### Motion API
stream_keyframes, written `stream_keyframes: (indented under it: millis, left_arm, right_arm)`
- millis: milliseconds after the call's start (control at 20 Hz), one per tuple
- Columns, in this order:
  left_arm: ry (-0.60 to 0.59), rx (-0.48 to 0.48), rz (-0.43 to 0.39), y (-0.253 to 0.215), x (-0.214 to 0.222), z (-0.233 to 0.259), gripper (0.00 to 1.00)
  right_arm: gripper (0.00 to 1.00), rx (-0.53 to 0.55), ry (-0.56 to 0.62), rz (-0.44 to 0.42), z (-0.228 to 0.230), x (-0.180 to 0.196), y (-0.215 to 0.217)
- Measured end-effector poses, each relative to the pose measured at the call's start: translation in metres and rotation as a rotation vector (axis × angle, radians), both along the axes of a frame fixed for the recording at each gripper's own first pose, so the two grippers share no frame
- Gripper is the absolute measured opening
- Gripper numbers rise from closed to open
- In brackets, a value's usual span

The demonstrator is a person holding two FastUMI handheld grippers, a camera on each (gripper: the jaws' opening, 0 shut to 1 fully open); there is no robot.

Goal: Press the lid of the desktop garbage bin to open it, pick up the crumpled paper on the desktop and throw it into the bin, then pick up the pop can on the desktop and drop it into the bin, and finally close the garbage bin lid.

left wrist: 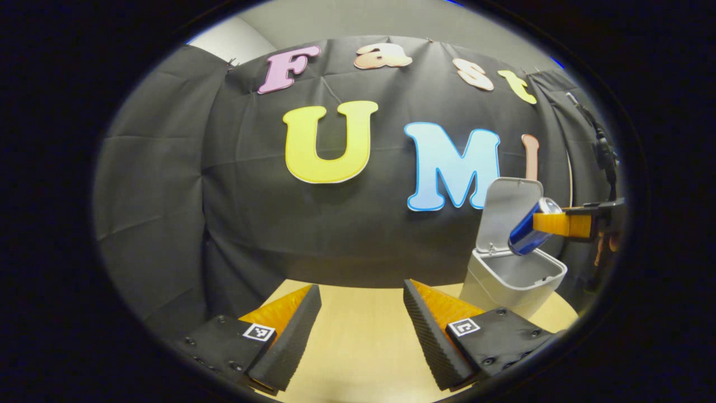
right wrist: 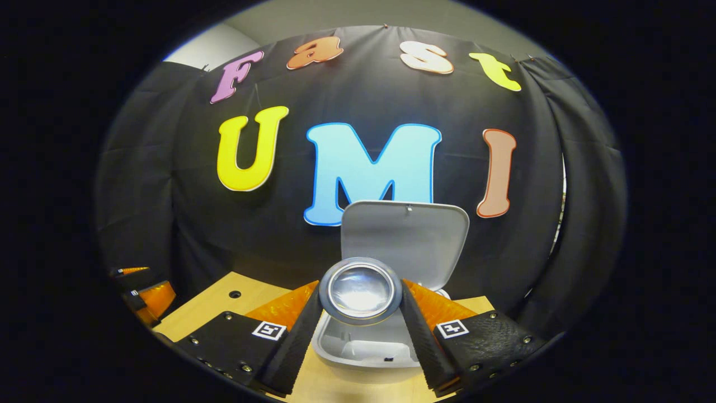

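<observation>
The right gripper [right wrist: 361,299] clamps the can [right wrist: 361,291] above the open bin [right wrist: 358,350]; low in the left gripper view, the left gripper [left wrist: 362,313] gapes over the table [left wrist: 358,347]

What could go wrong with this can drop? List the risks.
1. The pop can hangs tilted in the right gripper over the open bin; released off-centre, it might strike the rim and bounce onto the table.
2. The raised lid stands close behind the can; pushing forward could knock it.
</observation>
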State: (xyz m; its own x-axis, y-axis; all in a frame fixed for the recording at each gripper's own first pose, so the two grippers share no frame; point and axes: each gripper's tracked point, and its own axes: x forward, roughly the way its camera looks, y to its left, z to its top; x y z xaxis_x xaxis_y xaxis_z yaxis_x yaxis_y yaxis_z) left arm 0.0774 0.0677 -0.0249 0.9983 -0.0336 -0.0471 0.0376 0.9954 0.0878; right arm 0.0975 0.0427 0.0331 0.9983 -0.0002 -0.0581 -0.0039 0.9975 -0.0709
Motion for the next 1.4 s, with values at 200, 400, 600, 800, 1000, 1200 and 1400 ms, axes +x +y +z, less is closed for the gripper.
stream_keyframes:
  millis: [200, 400, 600, 800, 1000, 1200, 1400]
  left_arm:
    - [-0.004, 0.005, 0.011, 0.000, -0.001, 0.002, 1.00]
    - [-0.010, 0.020, 0.028, 0.000, -0.002, 0.004, 1.00]
    - [-0.015, 0.033, 0.039, 0.000, 0.000, 0.005, 1.00]
    - [-0.008, 0.033, 0.048, -0.001, 0.003, 0.003, 1.00]
    - [0.003, 0.022, 0.053, -0.001, 0.005, -0.001, 1.00]
    - [0.010, 0.021, 0.060, 0.001, 0.006, -0.003, 1.00]
    - [0.016, 0.017, 0.059, 0.000, 0.007, -0.006, 1.00]
  right_arm:
    - [0.83, -0.011, 0.076, -0.030, -0.030, 0.014, -0.017]
    - [0.83, 0.017, 0.142, -0.040, -0.062, 0.022, -0.032]
    - [0.83, 0.051, 0.194, -0.052, -0.085, 0.031, -0.041]
    - [0.83, 0.058, 0.232, -0.052, -0.102, 0.036, -0.045]
    - [0.83, 0.060, 0.269, -0.055, -0.119, 0.042, -0.048]
    - [0.83, 0.064, 0.279, -0.067, -0.126, 0.045, -0.050]
    - [0.83, 0.053, 0.275, -0.061, -0.125, 0.047, -0.049]
